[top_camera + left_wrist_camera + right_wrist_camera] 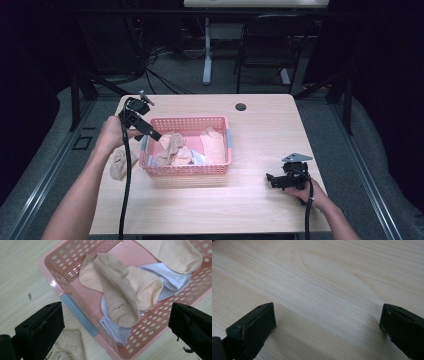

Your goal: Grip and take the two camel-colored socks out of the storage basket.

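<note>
Left gripper (150,131) raised, right gripper (274,180) low — both jaws spread wide.

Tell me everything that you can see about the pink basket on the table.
The pink basket is rectangular and looks like plastic, with walls and rim full of small round holes and a smooth solid floor. A grey-blue strip sits on each short side. It stands upright on the wooden table, left of centre. Inside lie several socks: a tan sock across peach ones and a white ribbed sock. The left gripper hovers over its left end with jaws open, not touching it. Another tan sock lies outside, beside its left wall.
</note>
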`<control>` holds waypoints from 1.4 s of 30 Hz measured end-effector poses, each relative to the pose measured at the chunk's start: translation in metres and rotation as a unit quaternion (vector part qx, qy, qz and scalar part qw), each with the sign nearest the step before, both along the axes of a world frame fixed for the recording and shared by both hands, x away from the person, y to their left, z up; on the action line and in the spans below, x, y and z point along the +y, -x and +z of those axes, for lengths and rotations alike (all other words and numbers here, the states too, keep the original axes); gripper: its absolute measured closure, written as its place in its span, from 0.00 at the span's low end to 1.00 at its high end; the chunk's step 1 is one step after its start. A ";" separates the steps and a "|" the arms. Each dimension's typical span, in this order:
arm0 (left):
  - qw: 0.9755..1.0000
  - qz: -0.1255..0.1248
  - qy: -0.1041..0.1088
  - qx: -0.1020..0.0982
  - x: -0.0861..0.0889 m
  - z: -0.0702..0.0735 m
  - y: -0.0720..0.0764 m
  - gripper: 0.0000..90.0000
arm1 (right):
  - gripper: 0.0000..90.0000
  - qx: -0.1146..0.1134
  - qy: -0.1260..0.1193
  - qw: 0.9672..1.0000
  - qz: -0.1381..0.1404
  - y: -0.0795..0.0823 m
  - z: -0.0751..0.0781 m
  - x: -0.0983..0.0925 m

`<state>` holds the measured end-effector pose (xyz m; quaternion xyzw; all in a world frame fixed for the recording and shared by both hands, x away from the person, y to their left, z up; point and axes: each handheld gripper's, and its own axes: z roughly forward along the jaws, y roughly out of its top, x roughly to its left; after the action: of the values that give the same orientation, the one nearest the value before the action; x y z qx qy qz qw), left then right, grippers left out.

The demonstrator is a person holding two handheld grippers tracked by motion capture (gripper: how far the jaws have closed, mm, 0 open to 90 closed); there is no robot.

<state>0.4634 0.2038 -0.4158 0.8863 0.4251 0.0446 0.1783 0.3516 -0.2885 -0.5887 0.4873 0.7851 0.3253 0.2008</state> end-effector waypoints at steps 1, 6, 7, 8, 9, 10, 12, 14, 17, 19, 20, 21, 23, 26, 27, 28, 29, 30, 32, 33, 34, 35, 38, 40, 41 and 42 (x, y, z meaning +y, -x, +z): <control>1.000 -0.002 0.002 0.000 -0.002 -0.002 -0.001 0.00 | 0.00 0.000 0.002 1.000 0.000 0.000 0.000 0.000; 1.000 -0.005 0.003 0.009 -0.012 -0.014 -0.002 0.00 | 0.00 0.000 0.001 1.000 0.000 0.000 0.000 0.000; 1.000 -0.006 0.001 0.011 -0.014 -0.017 -0.002 0.00 | 0.00 0.000 0.002 1.000 0.000 0.000 0.000 0.000; 1.000 -0.008 -0.001 0.015 -0.016 -0.020 -0.002 0.00 | 0.00 0.000 0.002 1.000 0.000 0.000 0.000 0.000; 1.000 -0.007 0.001 0.015 -0.017 -0.023 -0.002 0.00 | 0.00 0.000 0.002 1.000 0.000 0.000 0.000 0.000; 1.000 -0.008 0.000 0.019 -0.019 -0.027 -0.002 0.00 | 0.00 0.000 0.002 1.000 0.000 0.000 0.000 0.000; 1.000 -0.008 0.000 0.025 -0.022 -0.034 -0.002 0.00 | 0.00 -0.001 0.001 1.000 0.000 0.000 0.000 0.000; 0.999 -0.012 -0.005 0.031 -0.025 -0.041 -0.002 0.00 | 0.00 -0.001 0.000 1.000 0.001 0.000 0.000 0.000; 0.999 -0.014 -0.007 0.039 -0.030 -0.051 -0.003 0.00 | 0.00 0.000 0.000 1.000 0.000 0.000 0.000 0.000; 0.999 -0.018 -0.010 0.042 -0.033 -0.056 -0.004 0.02 | 0.00 -0.001 0.000 1.000 0.000 0.000 0.000 0.000; 0.999 -0.017 -0.008 0.044 -0.035 -0.059 -0.005 0.04 | 0.00 0.000 0.000 1.000 0.000 0.000 0.000 0.000; 0.999 -0.018 -0.008 0.047 -0.037 -0.062 -0.005 0.06 | 0.00 -0.001 0.000 1.000 0.001 0.000 0.000 0.000; 0.999 -0.017 -0.009 0.049 -0.039 -0.066 -0.007 0.09 | 0.00 -0.001 0.000 1.000 0.000 0.000 0.000 0.000; 0.998 -0.013 -0.012 0.053 -0.042 -0.076 -0.010 0.12 | 0.00 -0.001 0.000 1.000 0.001 0.000 0.000 0.000; 0.998 -0.009 -0.009 0.058 -0.042 -0.079 -0.011 0.17 | 0.00 -0.001 0.000 1.000 0.001 0.000 0.000 0.000; 0.998 -0.007 -0.010 0.057 -0.043 -0.081 -0.012 0.17 | 0.00 -0.001 0.000 1.000 0.001 0.000 0.000 0.000; 0.998 -0.007 -0.012 0.061 -0.043 -0.084 -0.014 0.17 | 0.00 -0.001 0.000 1.000 0.001 0.000 0.000 0.000; 0.998 -0.004 -0.012 0.065 -0.043 -0.086 -0.015 0.19 | 0.00 0.000 0.000 1.000 0.001 0.000 0.000 0.000; 0.998 0.003 -0.013 0.066 -0.044 -0.090 -0.018 0.26 | 0.00 0.000 0.000 1.000 0.001 0.000 0.000 0.000; 0.998 0.005 -0.011 0.066 -0.044 -0.092 -0.019 0.28 | 0.00 0.000 0.000 1.000 0.001 0.000 0.000 0.000; 0.997 0.006 -0.012 0.072 -0.044 -0.094 -0.021 0.28 | 0.00 -0.001 0.000 1.000 0.001 0.000 0.000 0.000; 0.997 0.007 -0.012 0.073 -0.044 -0.095 -0.021 0.31 | 0.00 0.000 0.000 1.000 0.001 0.000 0.000 0.000; 0.997 0.011 -0.017 0.078 -0.044 -0.099 -0.023 0.37 | 0.00 0.000 0.001 1.000 0.002 0.000 0.000 0.000; 0.996 0.013 -0.019 0.082 -0.044 -0.101 -0.024 0.41 | 0.00 0.000 0.001 1.000 0.002 0.000 0.000 0.000; 0.996 0.014 -0.023 0.083 -0.044 -0.102 -0.025 0.42 | 0.00 0.000 0.001 1.000 0.002 0.000 0.000 0.000; 0.996 0.013 -0.026 0.083 -0.045 -0.103 -0.025 0.44 | 0.00 0.000 0.001 1.000 0.002 0.000 0.000 0.000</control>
<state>0.4887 0.1590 -0.5184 0.8859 0.4483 -0.0163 0.1185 0.3511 -0.2889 -0.5886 0.4858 0.7862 0.3250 0.2006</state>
